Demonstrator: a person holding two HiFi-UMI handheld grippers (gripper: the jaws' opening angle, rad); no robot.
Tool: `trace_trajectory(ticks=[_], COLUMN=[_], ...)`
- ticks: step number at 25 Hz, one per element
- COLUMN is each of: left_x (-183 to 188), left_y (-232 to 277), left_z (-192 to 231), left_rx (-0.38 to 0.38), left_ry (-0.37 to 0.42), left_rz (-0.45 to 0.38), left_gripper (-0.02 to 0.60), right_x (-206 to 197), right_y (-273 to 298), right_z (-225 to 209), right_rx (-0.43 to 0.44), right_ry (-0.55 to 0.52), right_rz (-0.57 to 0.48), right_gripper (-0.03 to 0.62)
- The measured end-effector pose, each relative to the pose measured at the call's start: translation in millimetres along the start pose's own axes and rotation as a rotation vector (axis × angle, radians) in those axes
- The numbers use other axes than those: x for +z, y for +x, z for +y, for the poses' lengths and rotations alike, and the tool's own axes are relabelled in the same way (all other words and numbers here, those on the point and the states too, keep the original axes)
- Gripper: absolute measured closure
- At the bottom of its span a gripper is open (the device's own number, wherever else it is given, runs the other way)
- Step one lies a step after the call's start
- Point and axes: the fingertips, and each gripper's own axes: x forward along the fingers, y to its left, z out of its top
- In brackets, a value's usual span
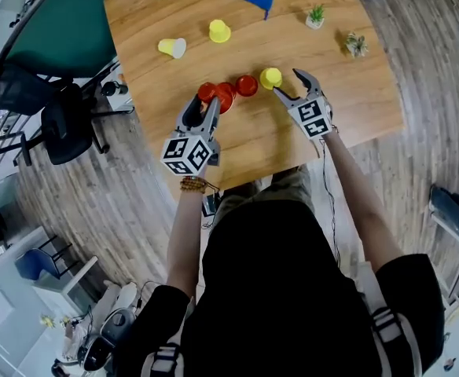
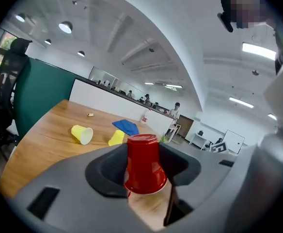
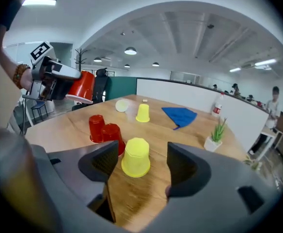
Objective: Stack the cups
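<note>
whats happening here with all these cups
A person works at a wooden table with a gripper in each hand. The left gripper holds a red cup upside down, lifted off the table. The right gripper is open around an upside-down yellow cup on the table, not gripping it. Two more red cups stand close by.

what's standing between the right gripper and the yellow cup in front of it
Nothing visible. The right gripper has its jaws open, with the upside-down yellow cup straight ahead and only bare table between. Two red cups stand to the yellow cup's left, outside the path.
</note>
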Motion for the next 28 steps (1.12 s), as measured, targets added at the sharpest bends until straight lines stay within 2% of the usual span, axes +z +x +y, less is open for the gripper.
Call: trace_trajectory(ticks=[7,16,18,23,28], left_x=[-6,-8,-7,-14,-29], left_y=[12,25,27,35,43], left_z=[11,12,10,-2,-8], left_rx=[0.051,0.075,0.075,0.068,0.093], left_ry=[-0.008,0.055,0.094,0.282,0.354], left_rz=[0.022,0.024,0.015,0.002,-0.002], left_gripper=[0.36,0.36,0.36,0.36,0.362], right_x=[-12,-16,-14,-12,-3], right_y=[24,26,22,10,-6], right_z=[8,35,35,37,44], right_rx=[0.043,0.1,0.092,0.078,0.07], right_ry=[0.045,0.053,0.064,0.09,0.203], right_rz=[0.035,0.042,0.036,0.026,0.007], right_gripper=[0.297,0.321,0.321,0.324,0.326])
